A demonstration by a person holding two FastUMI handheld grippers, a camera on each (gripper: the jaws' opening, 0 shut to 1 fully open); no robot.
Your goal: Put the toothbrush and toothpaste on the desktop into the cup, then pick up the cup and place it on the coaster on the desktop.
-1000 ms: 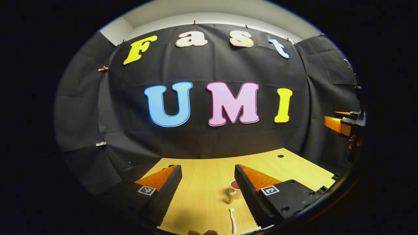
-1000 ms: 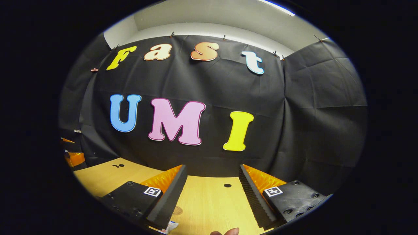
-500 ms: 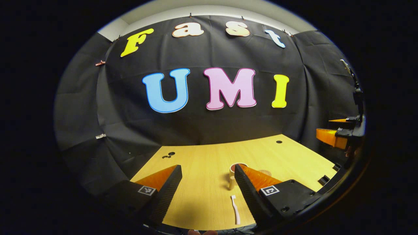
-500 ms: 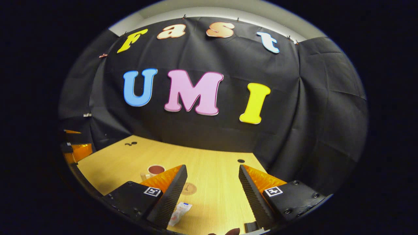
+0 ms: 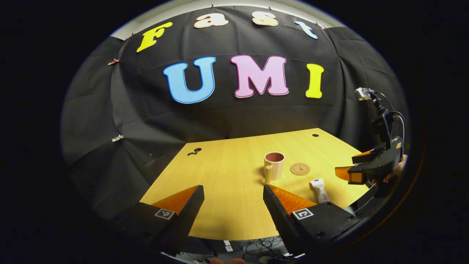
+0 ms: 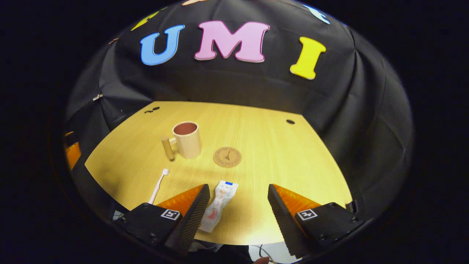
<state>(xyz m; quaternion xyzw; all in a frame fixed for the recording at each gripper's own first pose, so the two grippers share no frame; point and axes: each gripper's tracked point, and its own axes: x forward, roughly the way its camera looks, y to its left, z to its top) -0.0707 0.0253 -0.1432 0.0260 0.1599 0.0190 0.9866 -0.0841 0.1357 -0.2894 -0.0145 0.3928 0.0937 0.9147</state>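
Both grippers (image 5: 233,190) (image 6: 238,189), fingers released, now tilted lower over wood-grain counter (image 6: 278,157): round cup (image 6: 187,139), flat disc coaster (image 6: 227,157), crinkled toothpaste (image 6: 219,205), slim toothbrush (image 6: 158,185).

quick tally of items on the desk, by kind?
cup: 1
coaster: 1
toothbrush: 1
toothpaste: 1
Total: 4, all loose on the desktop; cup looks empty.
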